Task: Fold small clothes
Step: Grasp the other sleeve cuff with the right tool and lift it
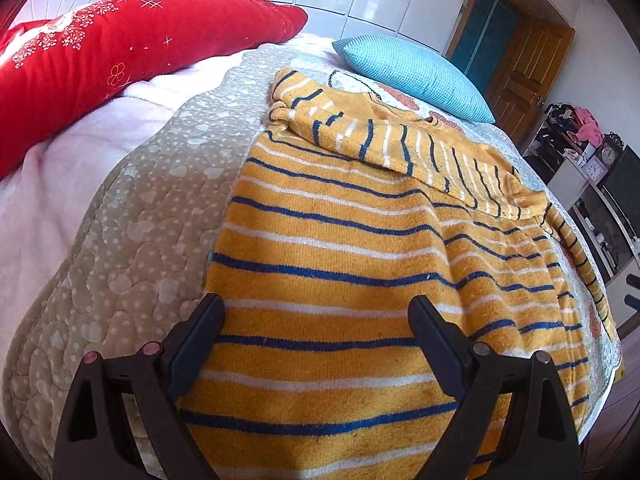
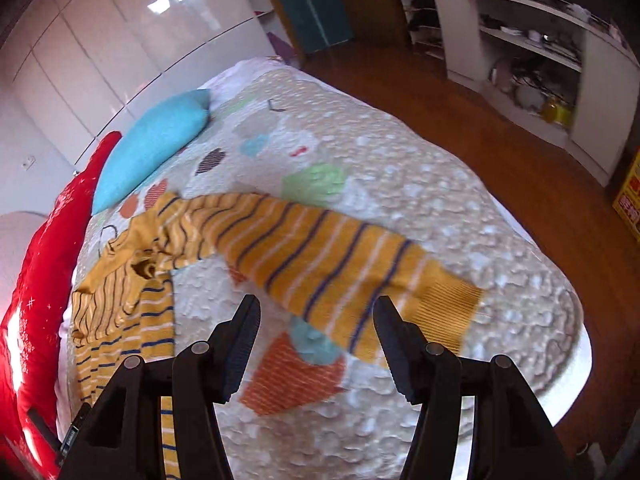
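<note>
A yellow sweater (image 1: 340, 260) with blue and white stripes lies flat on the quilted bed (image 1: 140, 200). One sleeve (image 1: 360, 132) is folded across its upper part. My left gripper (image 1: 316, 302) hovers open over the sweater's body, its fingers wide apart and nothing between them. In the right wrist view the other sleeve (image 2: 320, 252) stretches out to the right over the quilt (image 2: 400, 160), ending in a ribbed cuff (image 2: 452, 304). My right gripper (image 2: 317, 300) stands open just short of that sleeve, holding nothing.
A red pillow (image 1: 120, 48) and a blue cushion (image 1: 416, 76) lie at the head of the bed. Right of the bed are wooden floor (image 2: 480, 120) and white shelves (image 2: 520, 60) full of items. White wardrobe doors (image 2: 120, 40) stand behind.
</note>
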